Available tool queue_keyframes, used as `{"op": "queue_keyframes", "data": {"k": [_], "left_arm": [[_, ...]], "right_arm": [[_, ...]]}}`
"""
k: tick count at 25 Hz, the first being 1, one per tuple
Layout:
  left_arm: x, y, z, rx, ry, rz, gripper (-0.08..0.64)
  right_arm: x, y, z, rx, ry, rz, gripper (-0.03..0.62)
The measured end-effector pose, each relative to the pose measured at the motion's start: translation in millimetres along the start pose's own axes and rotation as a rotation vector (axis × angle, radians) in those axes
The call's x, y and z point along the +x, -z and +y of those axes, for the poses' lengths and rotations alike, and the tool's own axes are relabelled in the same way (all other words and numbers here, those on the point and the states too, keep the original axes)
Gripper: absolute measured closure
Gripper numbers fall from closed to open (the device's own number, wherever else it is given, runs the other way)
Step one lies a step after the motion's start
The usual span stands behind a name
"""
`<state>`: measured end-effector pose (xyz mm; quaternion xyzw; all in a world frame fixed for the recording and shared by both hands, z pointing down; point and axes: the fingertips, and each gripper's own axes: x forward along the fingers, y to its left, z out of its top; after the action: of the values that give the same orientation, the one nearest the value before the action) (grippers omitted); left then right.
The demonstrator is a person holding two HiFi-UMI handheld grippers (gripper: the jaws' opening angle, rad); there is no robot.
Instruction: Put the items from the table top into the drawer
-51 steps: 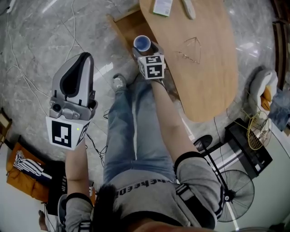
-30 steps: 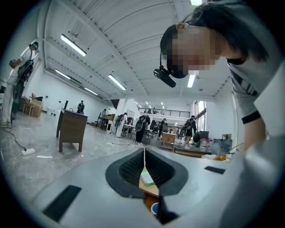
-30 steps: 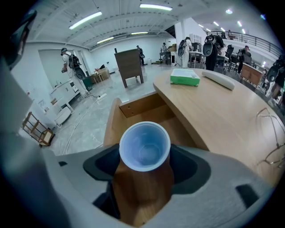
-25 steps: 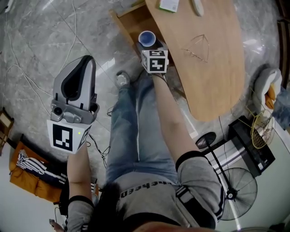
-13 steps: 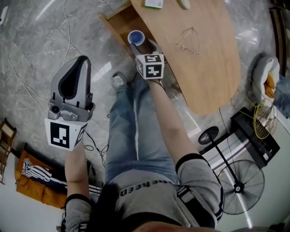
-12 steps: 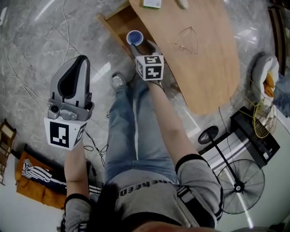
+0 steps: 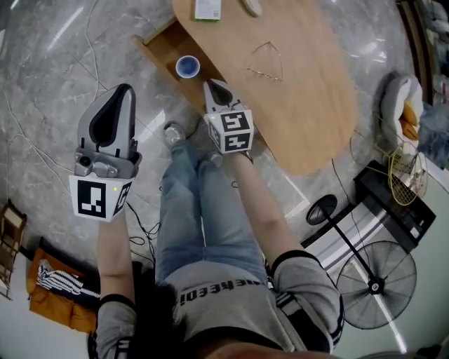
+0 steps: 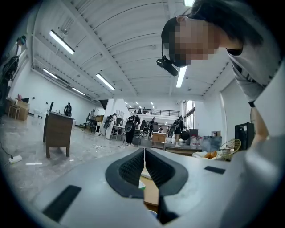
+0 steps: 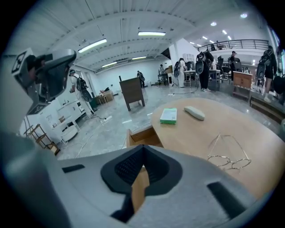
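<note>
A blue-lined cup [image 7: 187, 66] stands in the open wooden drawer [image 7: 158, 49] under the table's edge. On the wooden table [image 7: 309, 105] lie a green box [image 7: 207, 8], a white oblong thing [image 7: 251, 7] and wire glasses [image 7: 265, 63]. My right gripper [image 7: 213, 87] hangs above the drawer's near side, apart from the cup; its jaws have just been closing and are shut with nothing between them. The right gripper view shows the box [image 9: 168, 116], the glasses [image 9: 229, 153] and the drawer [image 9: 141, 136] beyond the right gripper [image 9: 143, 149]. My left gripper [image 7: 120, 94] is shut and empty over the floor.
The person's legs are below the grippers. A standing fan [image 7: 372, 284], a black case [image 7: 393, 210] with a wire basket [image 7: 401, 184] and a cushioned seat [image 7: 396, 112] are at the right. Cables cross the marble floor; an orange cloth [image 7: 49, 291] lies at the lower left.
My right gripper has lifted up and back from the cup, which stays in the drawer. The left gripper has shifted slightly.
</note>
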<state>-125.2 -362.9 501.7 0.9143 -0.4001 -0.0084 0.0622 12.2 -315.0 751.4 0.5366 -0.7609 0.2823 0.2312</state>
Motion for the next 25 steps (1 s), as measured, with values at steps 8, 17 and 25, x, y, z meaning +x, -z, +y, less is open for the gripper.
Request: {"op": "queue_keyframes", "data": {"k": [8,17,25], "left_arm": [[-6.5,-25.3,-42.8,0.035,0.019,0.001,0.548],[-32.8,-61.6,-95.2,0.068,0.054,0.028,0.548],[-55.8,-106.8,-133.3,0.069,0.066,0.008,0.548]], "right_arm": [[-76.1,-26.4,0.6,0.013,0.015,-0.103,0.591],[-166.8,-68.1,15.3,-0.022,0.029,-0.198,0.591],[-244.8,-105.7,28.7,-0.068,0.041,-0.284,0.591]]}}
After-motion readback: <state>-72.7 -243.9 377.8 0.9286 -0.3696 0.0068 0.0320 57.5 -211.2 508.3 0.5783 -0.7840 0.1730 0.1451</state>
